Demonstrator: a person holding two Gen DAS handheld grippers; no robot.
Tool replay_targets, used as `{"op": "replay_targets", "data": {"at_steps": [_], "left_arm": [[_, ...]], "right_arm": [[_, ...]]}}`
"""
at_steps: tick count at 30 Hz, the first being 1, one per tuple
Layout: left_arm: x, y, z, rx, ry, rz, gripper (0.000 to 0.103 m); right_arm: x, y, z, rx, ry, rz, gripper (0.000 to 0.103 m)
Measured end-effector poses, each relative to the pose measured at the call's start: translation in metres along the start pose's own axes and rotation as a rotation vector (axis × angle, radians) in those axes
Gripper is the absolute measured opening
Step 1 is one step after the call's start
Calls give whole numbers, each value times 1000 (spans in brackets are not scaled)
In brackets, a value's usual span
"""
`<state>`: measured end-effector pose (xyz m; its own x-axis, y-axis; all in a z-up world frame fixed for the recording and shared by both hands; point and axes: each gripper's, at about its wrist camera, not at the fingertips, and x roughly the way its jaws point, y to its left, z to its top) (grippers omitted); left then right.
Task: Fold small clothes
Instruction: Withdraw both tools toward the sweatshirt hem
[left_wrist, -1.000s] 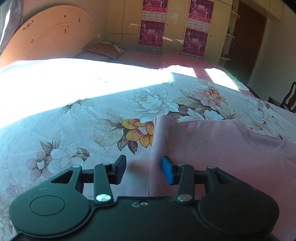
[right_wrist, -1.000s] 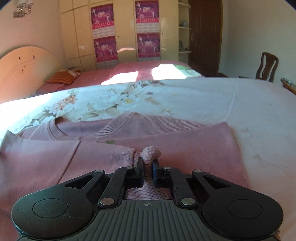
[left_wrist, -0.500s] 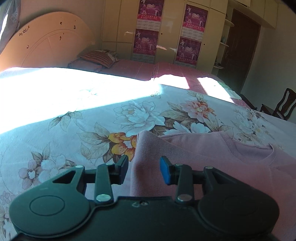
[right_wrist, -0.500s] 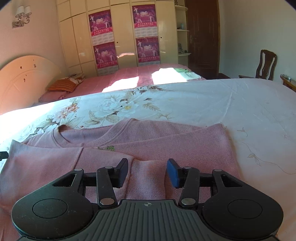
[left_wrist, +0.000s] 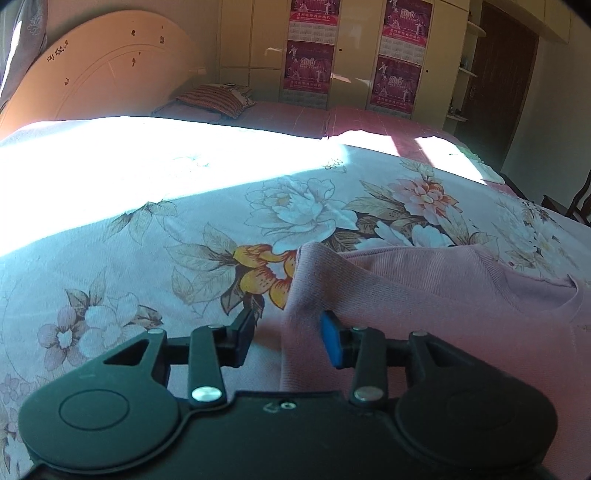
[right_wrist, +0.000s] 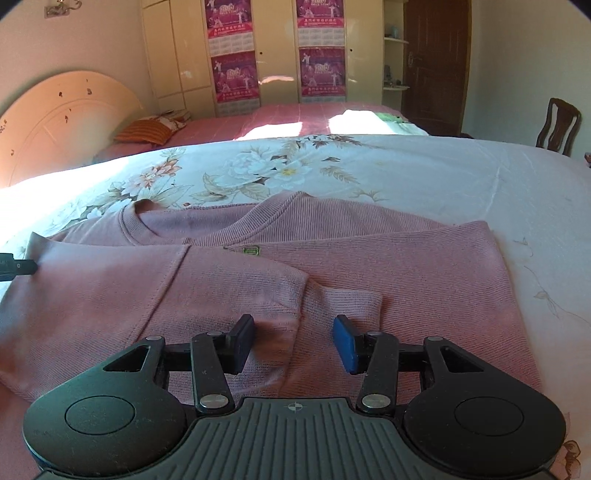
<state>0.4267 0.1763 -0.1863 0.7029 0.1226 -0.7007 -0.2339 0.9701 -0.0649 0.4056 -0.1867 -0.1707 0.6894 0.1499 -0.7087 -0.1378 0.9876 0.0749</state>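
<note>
The only thing I can read is "2010" on the purple calendar posters (left_wrist: 397, 83) stuck to the wardrobe doors (left_wrist: 354, 55); their smaller print is too blurred for me. The small green label (right_wrist: 252, 251) on my pink sweater (right_wrist: 369, 266) carries marks I cannot make out.

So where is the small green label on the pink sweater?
In the right wrist view, the green label sits mid-frame on the pink sweater, just below its neckline.
</note>
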Motion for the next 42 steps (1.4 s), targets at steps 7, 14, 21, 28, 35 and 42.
{"op": "replay_targets", "data": {"at_steps": [7,14,21,28,35,42], "left_arm": [[-63,-30,-17,73,-52,-107,51],[-64,-65,-76,165,55,-145,58],[-76,-60,-78,155,57,-93,57],[-110,-79,-87,157,50,-124,58],[-129,-105,-105,192,56,-141,60],[-121,-100,-130,235,112,-116,64]], "right_arm": [[-31,20,-1,-21,-29,80,46],[-26,42,-27,-127,31,62,46],[-44,40,-33,-127,21,93,46],[-68,56,-48,-165,32,187,46],[-71,63,-61,-188,67,235,47],[-74,41,-86,-188,113,138,47]]}}
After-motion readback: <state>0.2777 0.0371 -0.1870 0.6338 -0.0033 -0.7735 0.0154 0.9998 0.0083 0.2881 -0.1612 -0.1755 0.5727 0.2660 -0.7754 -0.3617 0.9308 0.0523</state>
